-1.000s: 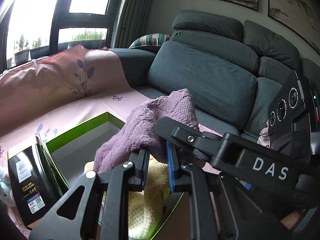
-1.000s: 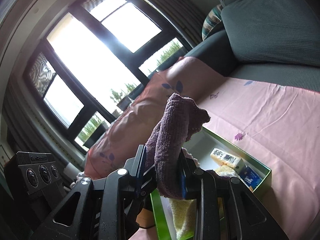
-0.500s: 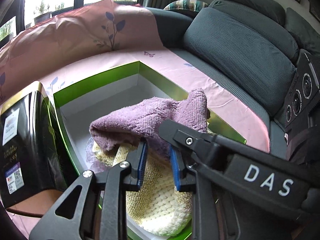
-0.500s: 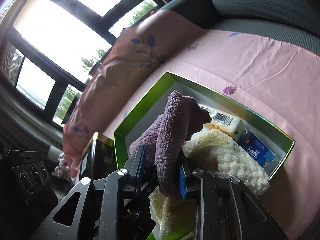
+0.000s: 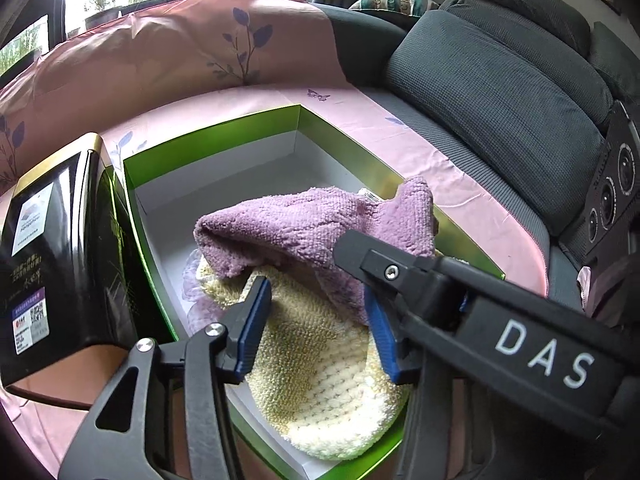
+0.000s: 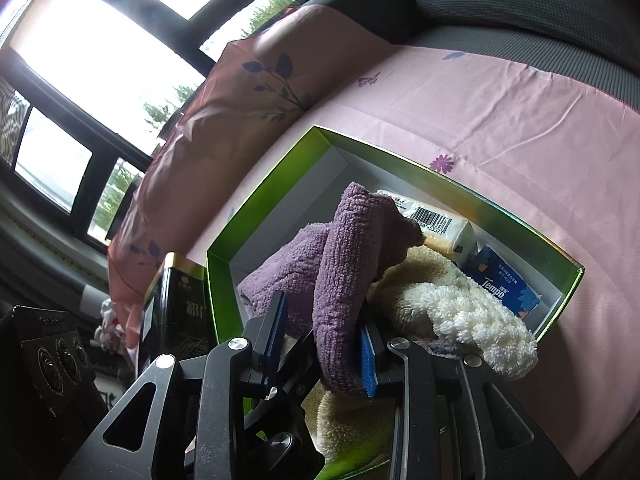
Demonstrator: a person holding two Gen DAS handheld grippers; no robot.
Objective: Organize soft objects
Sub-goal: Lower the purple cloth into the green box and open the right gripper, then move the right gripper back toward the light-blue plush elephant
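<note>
The purple towel (image 5: 320,232) lies in the green-rimmed box (image 5: 224,136), draped over a cream knitted cloth (image 5: 324,376) that fills the near end of the box. The box sits on a pink sheet (image 5: 432,160) spread over a grey sofa (image 5: 500,92). The left gripper (image 5: 316,320) has its jaws opening, the blue pads standing apart over the cream cloth; the left pad is clear of the towel, while the right pad sits just at the towel's lower edge, no longer pinching it. The right gripper (image 6: 324,344) is also opening its jaws: a thick fold of the purple towel (image 6: 340,280) hangs between them, resting against the right pad, with a gap showing at the left pad. Behind the towel in the box lie a white packet with a barcode (image 6: 436,224) and a blue Tempo tissue pack (image 6: 504,284). A black tin (image 5: 48,256) stands just beside the box's left wall
</note>
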